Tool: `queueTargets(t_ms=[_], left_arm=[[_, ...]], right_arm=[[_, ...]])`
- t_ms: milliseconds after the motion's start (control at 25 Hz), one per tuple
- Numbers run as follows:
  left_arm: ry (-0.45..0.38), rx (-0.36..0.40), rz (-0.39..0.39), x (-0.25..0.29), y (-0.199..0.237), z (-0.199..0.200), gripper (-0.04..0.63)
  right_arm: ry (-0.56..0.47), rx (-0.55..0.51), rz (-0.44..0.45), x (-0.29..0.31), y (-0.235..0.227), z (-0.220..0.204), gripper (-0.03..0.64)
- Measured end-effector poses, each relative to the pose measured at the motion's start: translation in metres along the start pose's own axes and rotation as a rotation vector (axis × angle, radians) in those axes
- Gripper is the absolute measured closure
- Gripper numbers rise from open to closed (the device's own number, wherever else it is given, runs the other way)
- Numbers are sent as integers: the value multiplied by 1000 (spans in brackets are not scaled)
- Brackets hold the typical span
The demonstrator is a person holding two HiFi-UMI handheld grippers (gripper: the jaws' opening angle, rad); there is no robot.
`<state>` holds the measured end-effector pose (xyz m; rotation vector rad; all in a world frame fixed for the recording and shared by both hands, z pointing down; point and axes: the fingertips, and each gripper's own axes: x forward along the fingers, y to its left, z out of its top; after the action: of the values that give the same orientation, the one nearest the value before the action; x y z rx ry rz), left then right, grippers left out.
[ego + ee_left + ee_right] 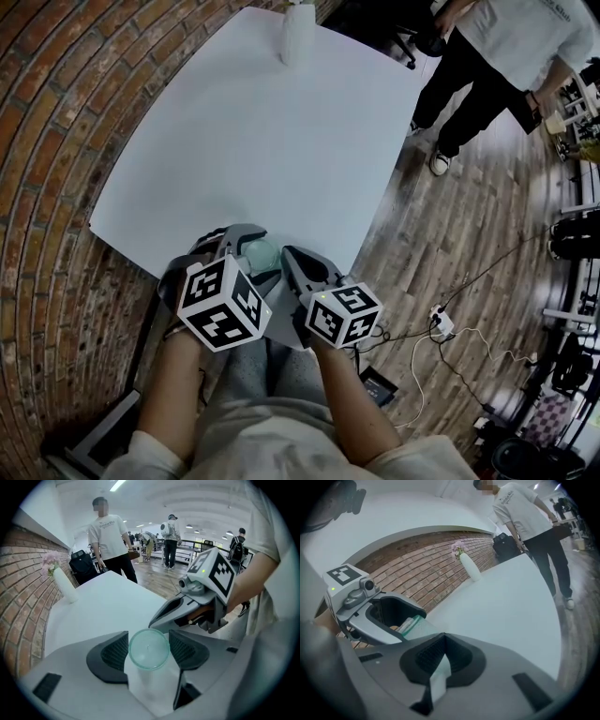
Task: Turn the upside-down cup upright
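The translucent green plastic cup (pixel 262 253) is off the white table (pixel 262 131), carried just above its near edge. The step in hand looks like the turn itself. To do it well, the grip should stay firm while the wrist rolls the cup round until its mouth faces up. The cup should be set down only once its base is level with the tabletop. It would be safer to carry it a little farther in from the near edge first, so that it cannot tip off when let go. The slim white vase with pink flowers (pixel 298 33) stands at the far end, well apart, so it is no obstacle.

The left gripper (pixel 149 652) is clamped on the cup. The ribbed black pads (pixel 115 653) press on its wall from the left and right sides, and the cup sits squarely between them. One round end of it faces that gripper's camera, but I cannot tell whether this is the base or the mouth. The right gripper (pixel 442 652) has its jaws together with nothing between them. It hangs just to the right of the cup, near it but not touching.
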<state>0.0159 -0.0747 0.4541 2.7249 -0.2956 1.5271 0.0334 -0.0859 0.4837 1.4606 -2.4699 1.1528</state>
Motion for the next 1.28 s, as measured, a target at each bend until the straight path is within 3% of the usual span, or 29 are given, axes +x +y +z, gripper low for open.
queueTargets(t_ms=[240, 800, 1120, 1280], left_arm=[[-71, -18, -24, 0, 3, 0, 318], [-128, -24, 19, -11, 7, 5, 318], [-321, -221, 150, -38, 33, 13, 319], [-416, -328, 274, -55, 47, 17, 414]], right_arm=[[9, -4, -16, 1, -1, -1, 611], [28, -32, -44, 1, -2, -4, 609], [-12, -66, -56, -4, 2, 10, 611], [-55, -113, -62, -12, 10, 28, 609]])
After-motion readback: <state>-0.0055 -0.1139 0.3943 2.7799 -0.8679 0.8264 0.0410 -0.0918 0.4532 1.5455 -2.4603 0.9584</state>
